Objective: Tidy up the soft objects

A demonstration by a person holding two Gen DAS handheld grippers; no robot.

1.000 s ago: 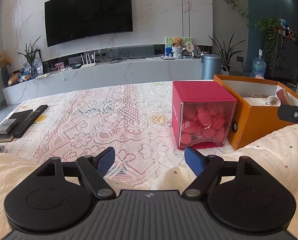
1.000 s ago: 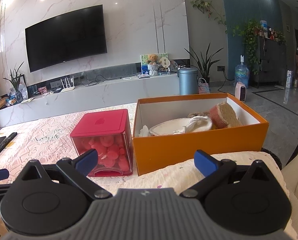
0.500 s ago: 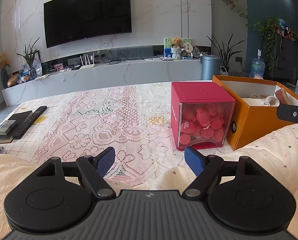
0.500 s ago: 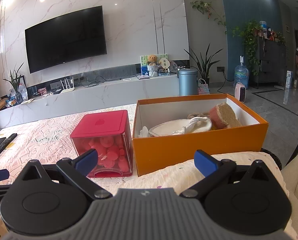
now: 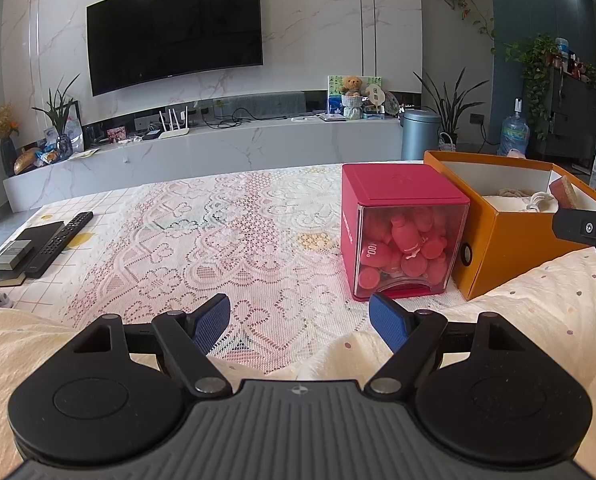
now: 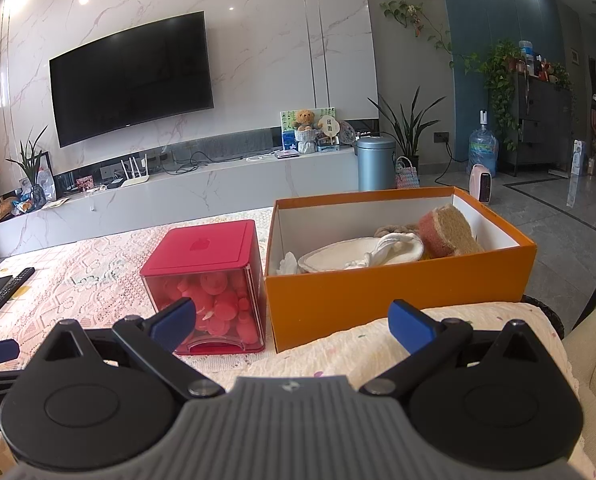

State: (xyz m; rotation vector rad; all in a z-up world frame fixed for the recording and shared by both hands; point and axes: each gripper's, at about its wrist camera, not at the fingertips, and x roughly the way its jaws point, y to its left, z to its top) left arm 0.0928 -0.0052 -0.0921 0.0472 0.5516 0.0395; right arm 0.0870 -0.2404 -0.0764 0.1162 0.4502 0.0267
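An open orange box (image 6: 398,296) stands on the lace-covered table and holds a white cloth item (image 6: 358,254) and a pink-and-tan sponge (image 6: 450,232). It also shows in the left wrist view (image 5: 510,252). Left of it stands a red box with a clear front (image 6: 209,280) (image 5: 402,236), full of pink soft pieces. A cream dotted blanket (image 6: 378,344) (image 5: 538,312) lies in front of both. My left gripper (image 5: 300,322) is open and empty above the blanket's edge. My right gripper (image 6: 291,322) is open and empty, just short of the orange box.
A remote control (image 5: 59,238) and a dark flat device (image 5: 37,236) lie at the table's left edge. A low marble TV cabinet (image 5: 217,148) runs behind the table. A beige cushion (image 6: 594,352) sits at the right.
Both grippers have shifted very slightly; the red box sits a touch further left in the left wrist view. Both stay open and empty.
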